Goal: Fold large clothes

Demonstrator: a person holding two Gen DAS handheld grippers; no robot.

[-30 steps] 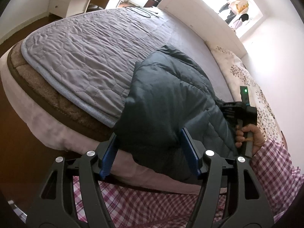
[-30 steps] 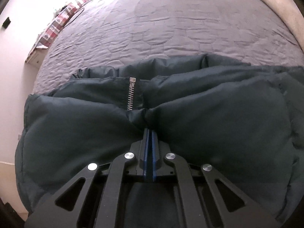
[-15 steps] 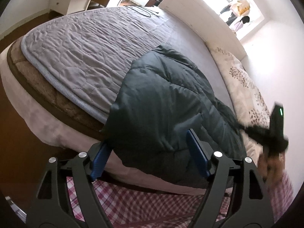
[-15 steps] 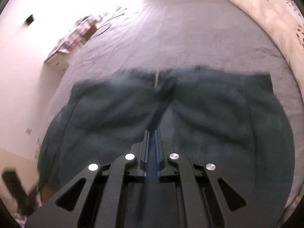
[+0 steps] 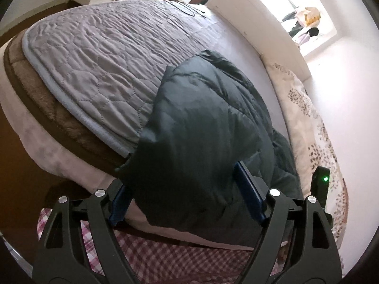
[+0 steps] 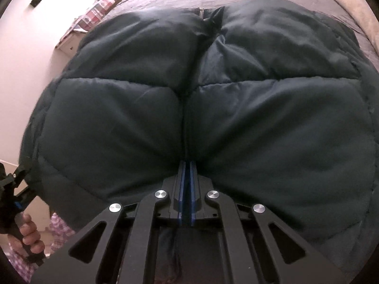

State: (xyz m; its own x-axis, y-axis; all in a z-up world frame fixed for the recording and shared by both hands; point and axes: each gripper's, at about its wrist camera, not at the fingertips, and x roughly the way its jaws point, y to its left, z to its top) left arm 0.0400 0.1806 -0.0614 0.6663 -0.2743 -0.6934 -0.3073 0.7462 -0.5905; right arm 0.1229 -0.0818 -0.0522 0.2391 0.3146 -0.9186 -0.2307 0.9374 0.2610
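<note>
Right gripper (image 6: 187,172) pinched narrow on dark puffer jacket (image 6: 213,108) front seam, for dragging; left gripper (image 5: 187,196) opening wide around hanging edge, pads not pressing.

The puffy jacket (image 5: 208,127) is dark green, the quilted bedspread (image 5: 99,71) grey-lilac with hexagon stitching, the pillow (image 5: 308,118) cream with brown leaves, the sleeve (image 5: 165,258) pink-checked
</note>
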